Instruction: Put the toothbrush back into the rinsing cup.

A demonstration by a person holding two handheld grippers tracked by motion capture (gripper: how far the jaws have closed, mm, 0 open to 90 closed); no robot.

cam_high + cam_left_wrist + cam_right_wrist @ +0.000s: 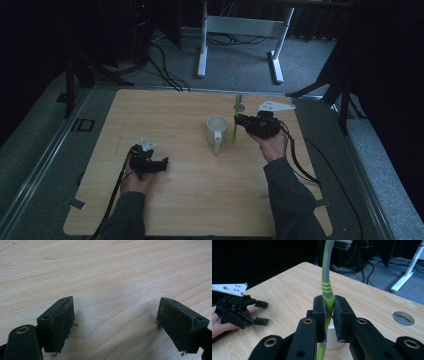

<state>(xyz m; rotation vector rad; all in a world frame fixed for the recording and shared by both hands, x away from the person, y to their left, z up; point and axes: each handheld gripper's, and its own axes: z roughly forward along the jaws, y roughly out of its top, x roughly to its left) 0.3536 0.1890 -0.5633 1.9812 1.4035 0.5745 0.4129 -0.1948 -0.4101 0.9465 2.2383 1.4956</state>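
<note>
Right gripper view: jaws clamp the green-handled tool upright, above the white mug; left jaws wide open, empty.

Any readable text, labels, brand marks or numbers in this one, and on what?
None. The white cup, the green-and-grey toothbrush clamped in the right gripper, the open left gripper and the wooden table carry no lettering that shows. The grey plate bears only small dots.
</note>
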